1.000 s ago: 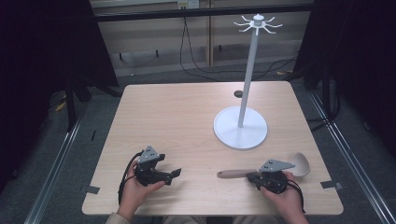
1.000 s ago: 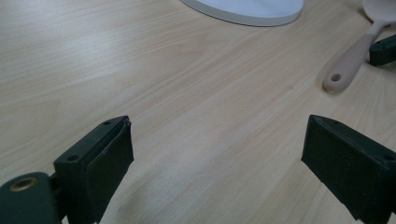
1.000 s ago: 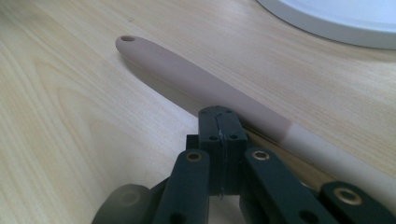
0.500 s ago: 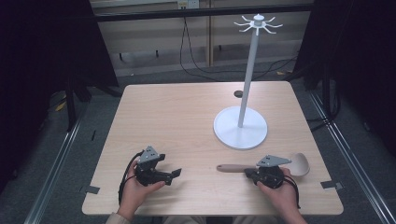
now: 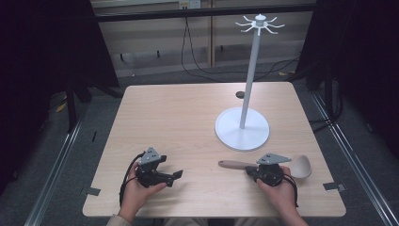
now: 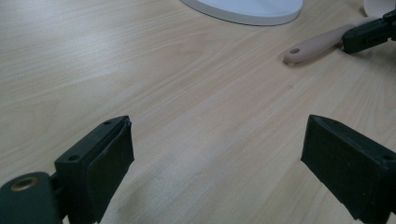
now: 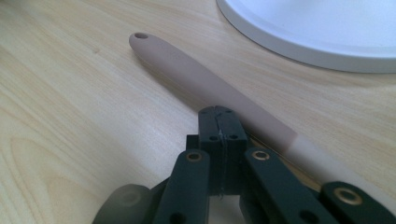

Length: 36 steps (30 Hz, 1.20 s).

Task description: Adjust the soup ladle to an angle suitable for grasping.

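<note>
Spoon (image 5: 263, 165) lies beside our right gripper (image 7: 218, 122), fingers together and empty; we should part them, straddle the handle squarely; left gripper (image 5: 178, 174) fingers apart.

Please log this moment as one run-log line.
left tool: open, resting on table | right tool: shut, empty, beside spoon handle | stand: hooks bare
</note>
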Tool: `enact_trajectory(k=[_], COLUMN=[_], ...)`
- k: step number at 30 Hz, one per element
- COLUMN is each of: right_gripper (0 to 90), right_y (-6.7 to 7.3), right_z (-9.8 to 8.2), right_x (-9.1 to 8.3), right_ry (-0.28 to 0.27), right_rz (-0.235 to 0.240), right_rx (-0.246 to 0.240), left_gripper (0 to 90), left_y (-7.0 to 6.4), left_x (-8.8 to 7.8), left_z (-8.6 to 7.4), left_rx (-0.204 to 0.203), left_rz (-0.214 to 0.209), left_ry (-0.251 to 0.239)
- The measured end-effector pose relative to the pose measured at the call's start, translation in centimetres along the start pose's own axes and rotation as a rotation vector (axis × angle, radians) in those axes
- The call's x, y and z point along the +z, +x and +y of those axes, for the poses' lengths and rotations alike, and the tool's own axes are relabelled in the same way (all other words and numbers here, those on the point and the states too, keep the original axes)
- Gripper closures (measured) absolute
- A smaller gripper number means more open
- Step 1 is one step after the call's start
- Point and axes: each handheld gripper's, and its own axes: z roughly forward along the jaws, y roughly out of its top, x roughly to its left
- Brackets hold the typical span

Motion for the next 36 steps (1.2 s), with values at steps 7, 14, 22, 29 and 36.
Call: enact_trajectory(k=[7, 14, 22, 29, 36], right_gripper=[90.0, 90.0, 90.0, 90.0, 87.9], right_y=[0.00, -0.07, -0.26, -0.35, -0.50], right_z=[0.27, 0.45, 0.63, 0.84, 0.90], right_x=[0.31, 0.60, 0.84, 0.97, 0.86], right_ry=[-0.001, -0.010, -0.010, -0.003, 0.009], right_rz=[-0.017, -0.029, -0.039, -0.035, -0.013], right_rx=[0.013, 0.012, 0.017, 0.008, 0.000], left_gripper=[8.9, 9.0, 9.0, 9.0, 9.1], left_y=[-0.01, 0.02, 0.03, 0.06, 0.05], left_x=[0.04, 0.02, -0.09, -0.12, -0.15], left_z=[0.00, 0.00, 0.06, 0.06, 0.06], left_rx=[-0.003, -0.002, 0.004, 0.006, 0.003], left_rz=[0.001, 0.001, 0.003, 0.004, 0.005], left_ry=[0.000, 0.000, -0.002, -0.002, -0.005])
